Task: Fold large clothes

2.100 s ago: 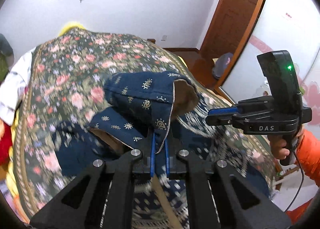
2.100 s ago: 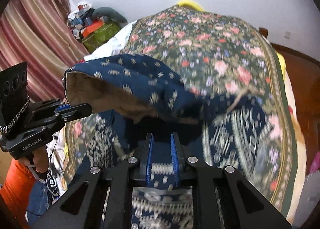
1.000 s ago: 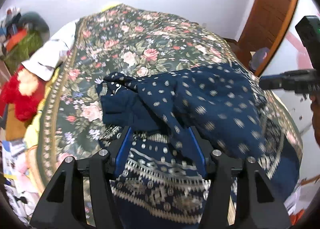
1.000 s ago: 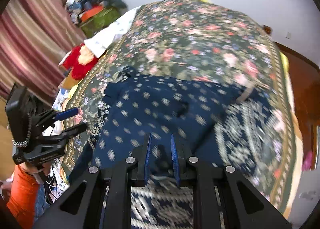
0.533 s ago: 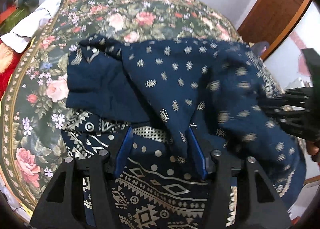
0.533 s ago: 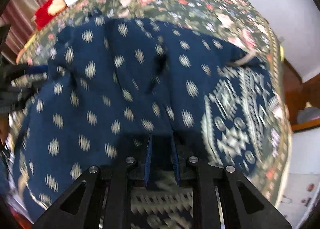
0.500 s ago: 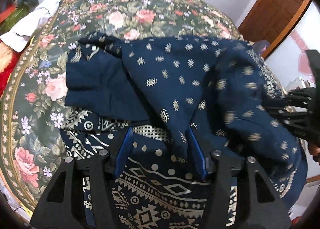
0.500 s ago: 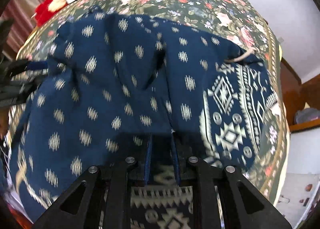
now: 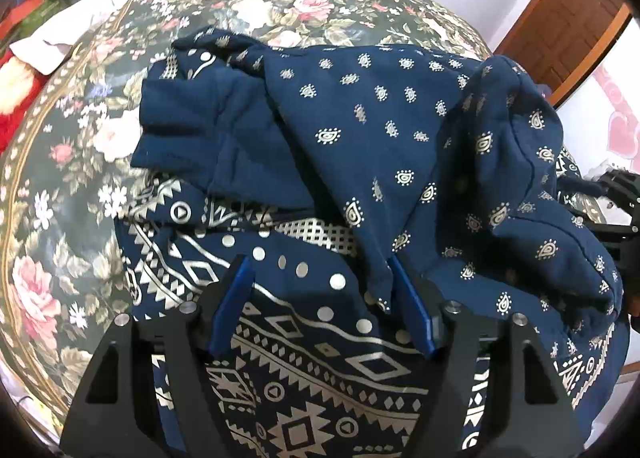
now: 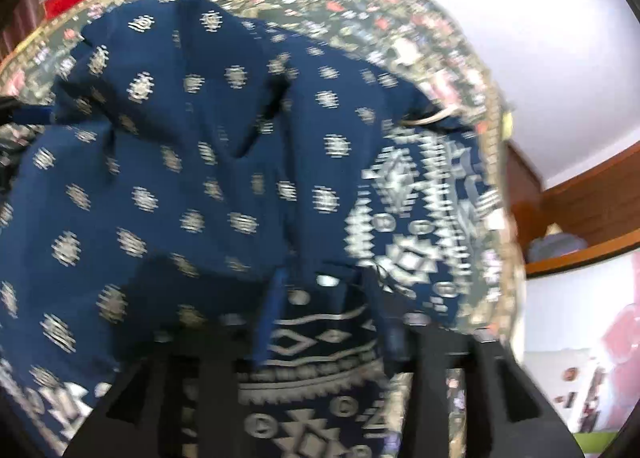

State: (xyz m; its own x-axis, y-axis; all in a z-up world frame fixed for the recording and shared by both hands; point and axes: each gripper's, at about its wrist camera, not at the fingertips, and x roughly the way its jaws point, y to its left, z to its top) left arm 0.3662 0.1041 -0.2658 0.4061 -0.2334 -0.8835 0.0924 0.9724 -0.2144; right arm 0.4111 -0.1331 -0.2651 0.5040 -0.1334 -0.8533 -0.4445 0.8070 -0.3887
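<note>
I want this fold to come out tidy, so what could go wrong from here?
The folded-over flap lies rumpled and bunched, so pressing on could set creases. A point of that flap hangs beside one blade of the open left claw; closing might snag it and drag the fold askew. The right claw view is blurred, so its distance from the navy garment is hard to judge.

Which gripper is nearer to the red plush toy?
Left. The red plush toy lies just left of the left gripper; the right gripper is far across the navy patterned garment.
</note>
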